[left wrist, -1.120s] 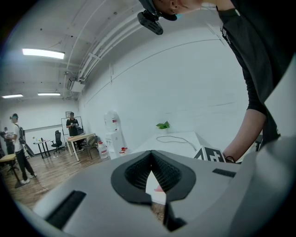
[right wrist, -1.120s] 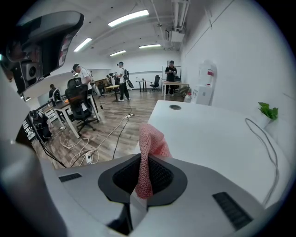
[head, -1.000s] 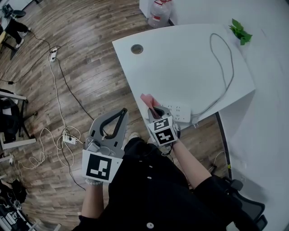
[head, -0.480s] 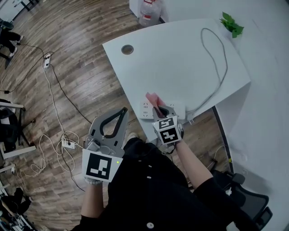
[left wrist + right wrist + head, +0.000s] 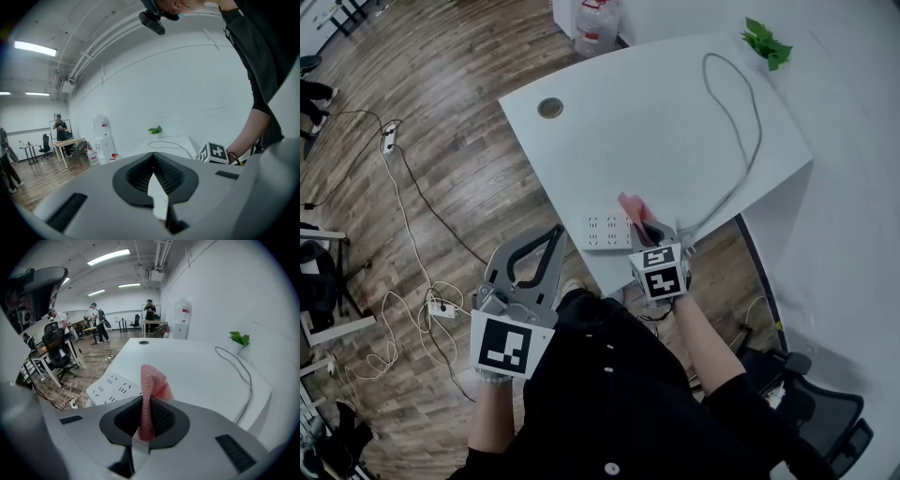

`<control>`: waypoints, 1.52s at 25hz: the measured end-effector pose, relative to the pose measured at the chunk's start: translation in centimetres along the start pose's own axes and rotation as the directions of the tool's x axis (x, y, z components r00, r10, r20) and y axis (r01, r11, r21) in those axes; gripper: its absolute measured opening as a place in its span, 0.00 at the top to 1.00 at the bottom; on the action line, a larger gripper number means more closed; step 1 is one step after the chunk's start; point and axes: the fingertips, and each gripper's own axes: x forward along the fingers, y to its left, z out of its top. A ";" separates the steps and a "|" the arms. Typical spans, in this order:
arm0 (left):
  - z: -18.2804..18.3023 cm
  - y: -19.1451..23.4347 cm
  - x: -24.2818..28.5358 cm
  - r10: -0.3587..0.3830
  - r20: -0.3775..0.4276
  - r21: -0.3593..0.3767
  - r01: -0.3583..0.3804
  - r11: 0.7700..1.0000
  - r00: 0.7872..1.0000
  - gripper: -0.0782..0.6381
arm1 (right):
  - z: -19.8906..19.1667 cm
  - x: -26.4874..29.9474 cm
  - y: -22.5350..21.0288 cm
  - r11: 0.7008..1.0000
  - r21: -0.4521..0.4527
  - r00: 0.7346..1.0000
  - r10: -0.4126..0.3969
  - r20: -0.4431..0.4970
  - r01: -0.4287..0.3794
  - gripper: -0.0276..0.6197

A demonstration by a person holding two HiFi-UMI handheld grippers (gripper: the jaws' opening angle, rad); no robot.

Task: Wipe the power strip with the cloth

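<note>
Looking steeply down at a curved white desk (image 5: 675,122) over a brown wood-plank floor (image 5: 412,94). Near the desk's front edge, lying flat with sockets facing up: a white rectangular power strip (image 5: 609,232). Just to its right, the right gripper (image 5: 649,234), grey with a black-and-white marker cube, held low over the desk edge. Jaws pressed together on a pink knitted cloth (image 5: 635,208), pinched as a folded strip and sticking up and forward past the jaw tips. From the right gripper view, the same cloth (image 5: 151,397) rising out of the clamped right gripper (image 5: 147,420), with the power strip (image 5: 115,386) just to the left of it; impossible to tell whether touching. Further left and off the desk, above the floor in front of the person's dark clothing: the left gripper (image 5: 555,230), jaws closed tip to tip and holding nothing, confirmed in the left gripper view (image 5: 157,187). Across the desk's far half, a looping grey cable (image 5: 741,122). At the far corner, a small green leafy plant (image 5: 766,42).
</note>
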 end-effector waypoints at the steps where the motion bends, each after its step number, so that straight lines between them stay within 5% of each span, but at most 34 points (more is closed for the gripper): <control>1: 0.1 0.0 0.0 -0.003 0.002 0.001 0.003 1.000 1.000 0.87 | -0.2 -0.2 -0.3 1.000 0.006 1.000 -0.009 -0.002 0.009 0.87; 21: 1.0 -2.1 1.9 -0.070 0.013 0.019 0.070 0.997 0.997 0.87 | -4.0 -3.1 -7.0 0.983 0.092 0.987 -0.155 -0.038 0.158 0.87; 38: 1.6 -2.4 1.5 -0.061 0.031 0.026 0.060 0.998 0.998 0.87 | -2.9 -5.4 -7.6 0.975 0.149 0.986 -0.166 0.013 0.162 0.87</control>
